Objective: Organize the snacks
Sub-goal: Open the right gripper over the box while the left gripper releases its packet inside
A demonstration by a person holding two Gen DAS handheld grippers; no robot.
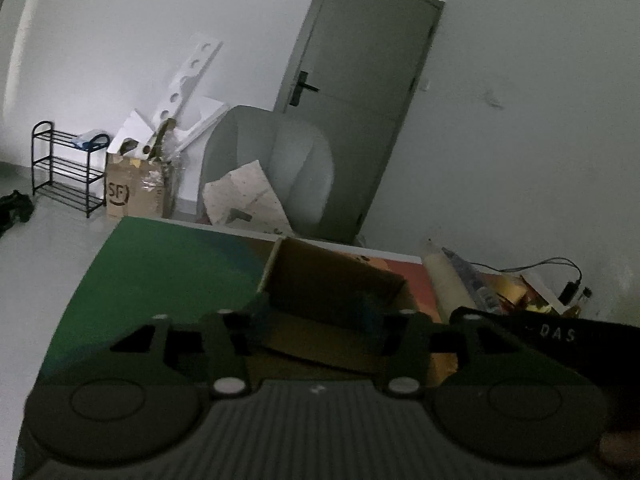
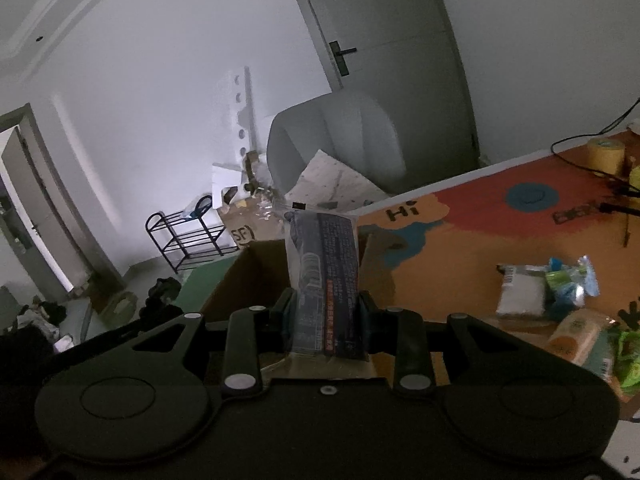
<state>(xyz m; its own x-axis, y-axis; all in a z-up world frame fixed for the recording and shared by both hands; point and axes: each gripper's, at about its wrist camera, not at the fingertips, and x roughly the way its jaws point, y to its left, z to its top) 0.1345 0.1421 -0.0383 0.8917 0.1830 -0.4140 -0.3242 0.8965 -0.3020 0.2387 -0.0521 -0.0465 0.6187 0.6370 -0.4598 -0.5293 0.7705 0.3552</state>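
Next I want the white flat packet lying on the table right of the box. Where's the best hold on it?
Probably its near short edge: the white packet lies flat on the table, so come low from the front and pinch across its thin edge. The green wrappers crowd its right side.

Both wrist views look forward and slightly down along their fingers, close over the table's (image 1: pixel 168 264) near edge. They share the cardboard box (image 1: pixel 332 280), grey door (image 2: pixel 400 40) and shoe rack (image 1: pixel 64 168).

Dark snack packet (image 2: pixel 325 280) upright over open cardboard box (image 2: pixel 240 276)
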